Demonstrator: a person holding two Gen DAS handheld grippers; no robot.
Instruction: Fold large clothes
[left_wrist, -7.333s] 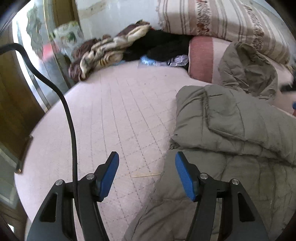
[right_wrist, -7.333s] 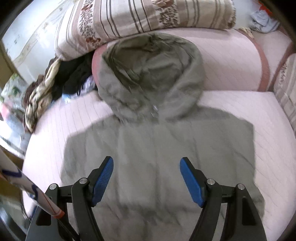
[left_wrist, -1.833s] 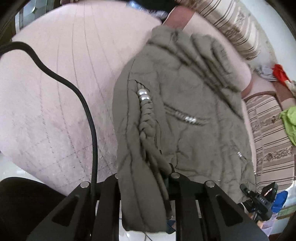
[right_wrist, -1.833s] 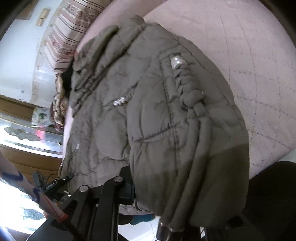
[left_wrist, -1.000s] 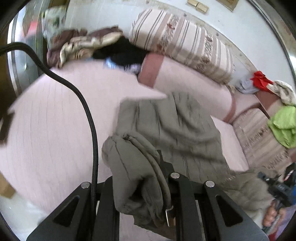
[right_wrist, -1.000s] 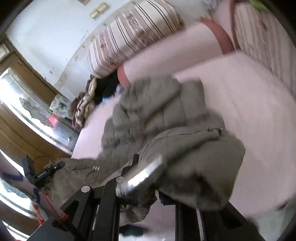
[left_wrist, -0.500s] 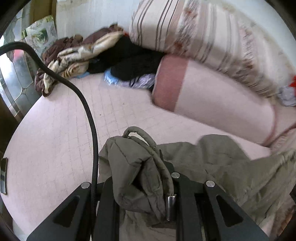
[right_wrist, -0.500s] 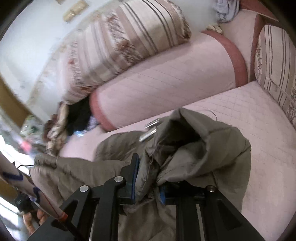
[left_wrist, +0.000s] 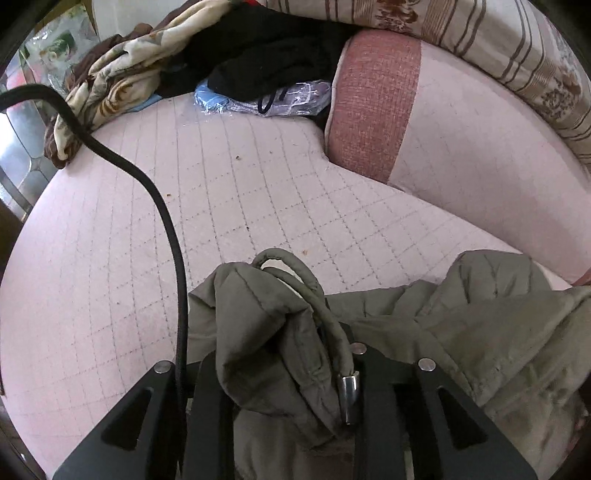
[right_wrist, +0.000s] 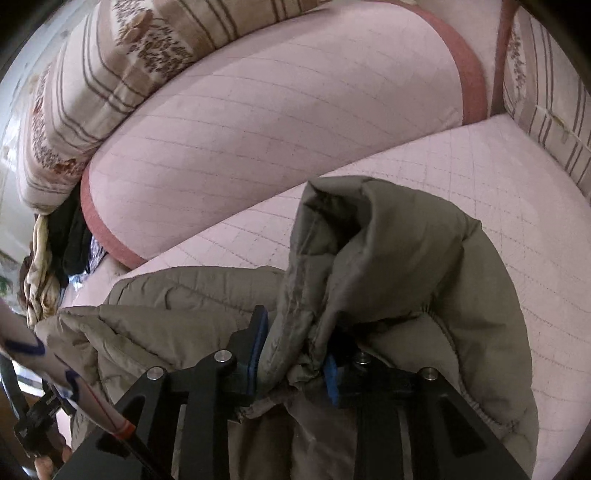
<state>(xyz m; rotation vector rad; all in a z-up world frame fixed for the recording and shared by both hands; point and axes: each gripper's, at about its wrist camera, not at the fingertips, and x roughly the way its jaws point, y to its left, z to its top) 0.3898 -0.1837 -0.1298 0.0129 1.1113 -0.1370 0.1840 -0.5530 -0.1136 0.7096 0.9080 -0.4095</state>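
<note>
I have the olive padded jacket (left_wrist: 461, 332) pinched at two places and am carrying a fold away from me over the pink quilted bed (left_wrist: 258, 192). The left gripper (left_wrist: 280, 369) has its jaws closed on a thick bunch of fabric with a drawcord (left_wrist: 314, 291) looping out of it; the right gripper (right_wrist: 291, 354) has its blue-padded jaws clamped on another gathered wad. The jacket hangs between the two, bunched, its free part sagging onto the bed near me. Next, I judge, both ends must be lowered evenly and released so the layers lie flat. Half a second earlier the garment sat farther from the pink bolster (right_wrist: 280, 122); now both cameras point lower, and the bolster and the striped cushion (right_wrist: 122, 66) loom closer.
</note>
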